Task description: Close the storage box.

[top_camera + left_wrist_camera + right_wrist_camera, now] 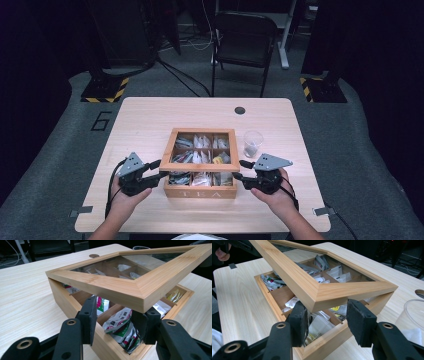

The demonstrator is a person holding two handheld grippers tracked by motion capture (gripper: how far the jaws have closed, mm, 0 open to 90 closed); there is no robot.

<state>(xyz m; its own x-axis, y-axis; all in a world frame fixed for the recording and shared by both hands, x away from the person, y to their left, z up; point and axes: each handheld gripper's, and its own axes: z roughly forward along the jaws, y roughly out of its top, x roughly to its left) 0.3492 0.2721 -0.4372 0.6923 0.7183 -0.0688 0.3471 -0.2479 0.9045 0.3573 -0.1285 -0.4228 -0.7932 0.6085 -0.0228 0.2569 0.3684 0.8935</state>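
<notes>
The left gripper [159, 169] and the right gripper [238, 170] sat at either front corner of the wooden tea box [201, 162] in the high view, each held in a hand, jaws pointing inward at the box. The box stood at the middle of the table [145, 120], "TEA" on its front wall, with a clear plastic cup [253, 143] just beside its right side and a small dark round cap [240, 110] well beyond it.

In the left gripper view, that gripper [117, 320] had its jaws apart, straddling a front corner of the glass-paned lid [130, 287], which was lifted and tilted above the box [62, 300]. Tea sachets [120, 326] lay in the compartments below. Whether the pads touched the lid was hard to tell.

In the right gripper view, the gripper [328, 318] also stood with jaws spread, under the lid's [317, 290] other raised corner, over sachets [319, 323] in the box [329, 341]. The cup's [412, 315] rim showed beside the box.
</notes>
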